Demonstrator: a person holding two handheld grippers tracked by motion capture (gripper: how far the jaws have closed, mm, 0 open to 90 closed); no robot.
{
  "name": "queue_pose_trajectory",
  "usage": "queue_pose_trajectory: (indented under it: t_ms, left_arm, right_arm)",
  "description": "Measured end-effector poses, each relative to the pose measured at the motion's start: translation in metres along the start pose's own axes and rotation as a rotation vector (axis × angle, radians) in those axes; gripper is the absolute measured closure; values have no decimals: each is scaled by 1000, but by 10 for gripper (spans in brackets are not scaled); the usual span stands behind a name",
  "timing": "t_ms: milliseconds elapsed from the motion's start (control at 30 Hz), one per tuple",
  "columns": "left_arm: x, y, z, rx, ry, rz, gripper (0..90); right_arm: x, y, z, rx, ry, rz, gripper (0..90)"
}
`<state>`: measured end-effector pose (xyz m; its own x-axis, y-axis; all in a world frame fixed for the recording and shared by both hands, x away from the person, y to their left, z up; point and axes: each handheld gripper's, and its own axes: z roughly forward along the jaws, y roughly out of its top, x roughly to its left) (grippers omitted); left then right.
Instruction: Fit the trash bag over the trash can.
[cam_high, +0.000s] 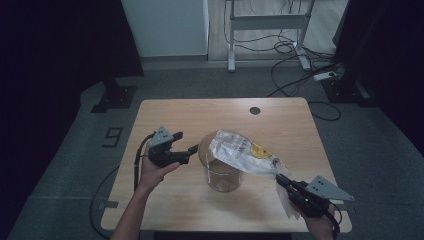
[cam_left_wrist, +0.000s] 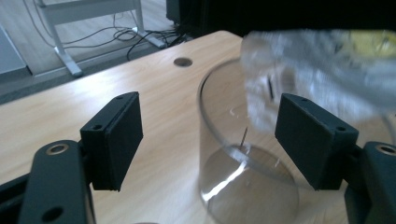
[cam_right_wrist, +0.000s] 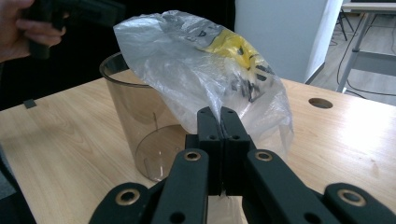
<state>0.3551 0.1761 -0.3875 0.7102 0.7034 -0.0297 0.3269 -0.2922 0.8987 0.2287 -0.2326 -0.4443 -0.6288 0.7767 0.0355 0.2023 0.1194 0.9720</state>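
Fingers (cam_right_wrist: 222, 122) pinching crinkly clear plastic bag (cam_right_wrist: 205, 70) over smooth cylindrical container (cam_right_wrist: 140, 126)

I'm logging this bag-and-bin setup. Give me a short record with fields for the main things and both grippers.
container: clear round bin, upright on the wooden table
bag: clear plastic bag with yellow print, draped over the bin's rim
right gripper: shut on the bag's edge
left gripper: open, beside the bin, holding nothing
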Motion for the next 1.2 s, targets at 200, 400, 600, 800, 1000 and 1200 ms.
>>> queue_pose_trajectory:
  t_ms: [200, 400, 600, 800, 1000, 1200]
  left_arm:
    - [-13, 29, 23, 13, -25, 40, 233]
    - [-25, 39, 49, 68, -43, 75, 252]
    - [-29, 31, 64, 120, -42, 115, 292]
    - [-29, 21, 73, 161, -45, 154, 324]
    - [-27, 14, 78, 187, -49, 159, 345]
    - [-28, 11, 78, 196, -39, 180, 349]
  right_arm:
    - [1, -1, 2, 12, 11, -3, 888]
    - [4, -1, 5, 19, 22, -6, 887]
    - [7, 1, 8, 23, 41, -15, 886]
    - [12, 3, 17, 32, 52, -27, 884]
    - [17, 17, 33, 17, 63, -25, 882]
    - [11, 26, 47, 25, 52, 7, 881]
